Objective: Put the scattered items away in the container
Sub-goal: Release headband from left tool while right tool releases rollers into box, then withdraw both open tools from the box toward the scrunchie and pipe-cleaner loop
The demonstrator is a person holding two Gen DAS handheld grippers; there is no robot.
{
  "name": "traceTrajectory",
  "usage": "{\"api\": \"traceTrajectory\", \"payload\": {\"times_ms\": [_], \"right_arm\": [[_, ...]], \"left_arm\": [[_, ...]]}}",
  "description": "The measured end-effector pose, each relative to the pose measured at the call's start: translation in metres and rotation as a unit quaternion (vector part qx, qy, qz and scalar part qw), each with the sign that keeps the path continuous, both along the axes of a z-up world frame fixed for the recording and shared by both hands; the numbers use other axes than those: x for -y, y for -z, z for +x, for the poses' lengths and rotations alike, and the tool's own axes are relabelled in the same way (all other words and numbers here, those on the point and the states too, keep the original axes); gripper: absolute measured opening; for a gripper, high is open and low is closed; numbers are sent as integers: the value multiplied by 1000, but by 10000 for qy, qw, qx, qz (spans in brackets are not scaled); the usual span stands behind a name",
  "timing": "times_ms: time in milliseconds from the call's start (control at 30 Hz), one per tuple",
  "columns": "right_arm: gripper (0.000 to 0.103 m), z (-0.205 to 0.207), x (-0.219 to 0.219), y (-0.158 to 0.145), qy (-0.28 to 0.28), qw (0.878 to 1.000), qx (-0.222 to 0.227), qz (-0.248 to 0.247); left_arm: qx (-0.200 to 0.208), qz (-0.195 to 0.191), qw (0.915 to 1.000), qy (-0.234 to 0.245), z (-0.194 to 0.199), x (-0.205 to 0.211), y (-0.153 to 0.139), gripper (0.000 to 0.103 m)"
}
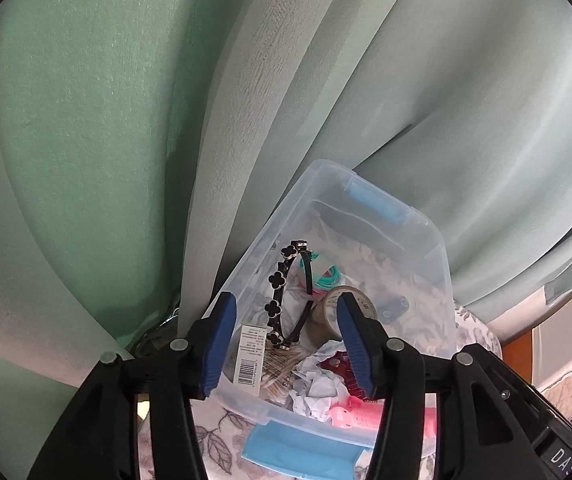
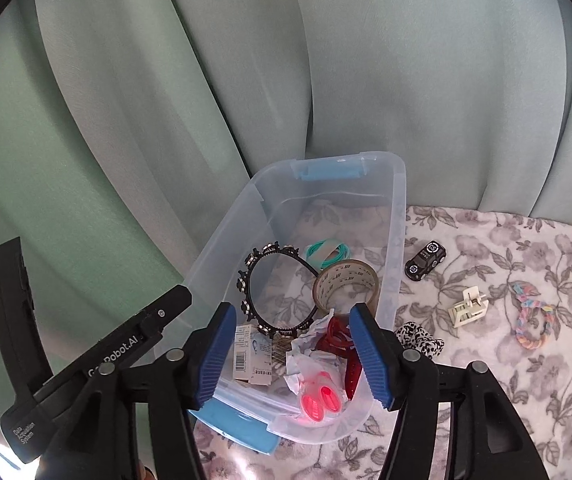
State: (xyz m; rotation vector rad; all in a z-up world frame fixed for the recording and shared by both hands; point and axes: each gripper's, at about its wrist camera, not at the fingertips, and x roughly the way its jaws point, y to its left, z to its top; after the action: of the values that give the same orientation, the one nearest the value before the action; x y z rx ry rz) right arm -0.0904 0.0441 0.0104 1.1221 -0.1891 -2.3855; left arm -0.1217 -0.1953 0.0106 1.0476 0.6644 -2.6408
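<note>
A clear plastic container with blue latches stands on the flowered cloth. In it lie a black clover headband, teal hair ties, a tape roll, crumpled paper, a barcoded box and a pink piece. My right gripper hangs open over the container's near end, nothing between its fingers. My left gripper is also open above the container, over the headband and tape roll. Outside, to the right, lie a black toy car, a white claw clip, a spotted scrunchie and a pastel braided ring.
Pale green curtains hang close behind the container. The flowered cloth runs to the right and toward me. The black body of the left tool shows at the left of the right wrist view.
</note>
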Motion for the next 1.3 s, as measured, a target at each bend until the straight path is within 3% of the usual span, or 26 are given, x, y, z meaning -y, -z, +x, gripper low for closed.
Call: {"api": "traceTrajectory", "payload": {"times_ms": [300, 667, 767, 1300], "right_arm": [[75, 16, -10, -16, 70, 9998, -167, -66], [101, 38, -40, -35, 240, 9983, -440, -286], [103, 46, -51, -40, 312, 9975, -555, -317], [103, 87, -147, -58, 878, 9878, -977, -832]], "left_arm": [[-116, -21, 9999, 27, 11, -8, -18, 58], [-333, -193, 9992, 148, 34, -33, -48, 59], [-384, -277, 9987, 211, 41, -43, -57, 64], [-627, -816, 9919, 751, 66, -128, -98, 64]]}}
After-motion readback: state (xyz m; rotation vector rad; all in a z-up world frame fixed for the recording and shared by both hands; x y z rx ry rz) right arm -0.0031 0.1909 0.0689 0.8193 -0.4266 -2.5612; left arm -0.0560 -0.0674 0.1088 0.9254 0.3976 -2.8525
